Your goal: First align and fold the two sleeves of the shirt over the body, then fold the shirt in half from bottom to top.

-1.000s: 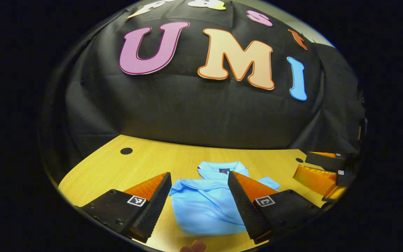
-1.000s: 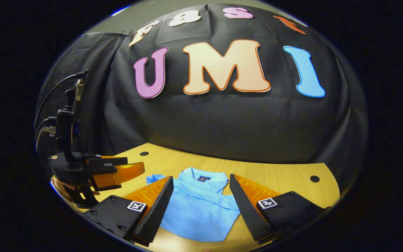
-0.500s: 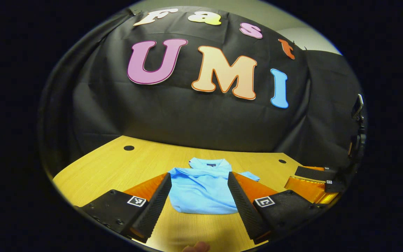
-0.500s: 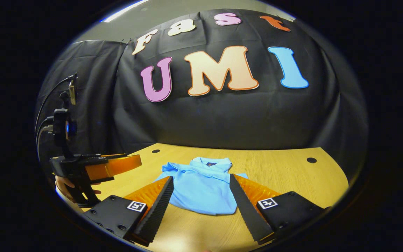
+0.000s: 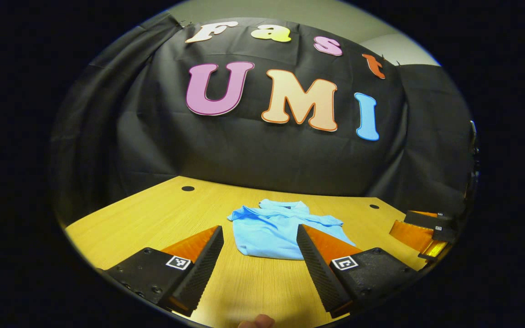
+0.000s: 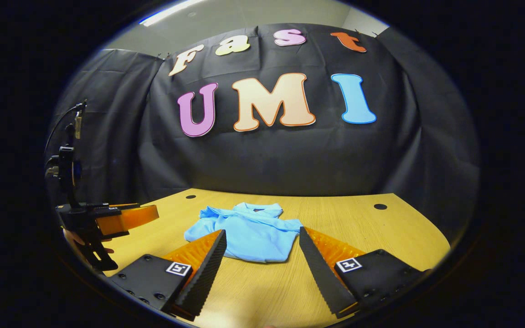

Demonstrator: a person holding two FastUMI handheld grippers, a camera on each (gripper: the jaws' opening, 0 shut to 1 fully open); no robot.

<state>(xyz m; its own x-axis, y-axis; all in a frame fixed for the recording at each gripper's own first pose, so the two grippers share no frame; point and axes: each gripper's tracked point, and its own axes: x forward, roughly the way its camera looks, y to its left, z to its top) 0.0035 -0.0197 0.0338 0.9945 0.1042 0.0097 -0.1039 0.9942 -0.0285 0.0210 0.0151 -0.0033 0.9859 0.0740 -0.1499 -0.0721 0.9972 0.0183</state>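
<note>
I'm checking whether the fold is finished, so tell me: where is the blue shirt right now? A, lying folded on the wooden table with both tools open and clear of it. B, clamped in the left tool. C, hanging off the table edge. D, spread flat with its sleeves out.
A: the shirt lies as a compact folded bundle on the table, apart from the open left tool and right tool.

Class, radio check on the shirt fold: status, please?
Left gripper open, right gripper open, both off the cloth. Blue polo shirt folded on the wooden table, collar on top. Nothing in the way.
</note>
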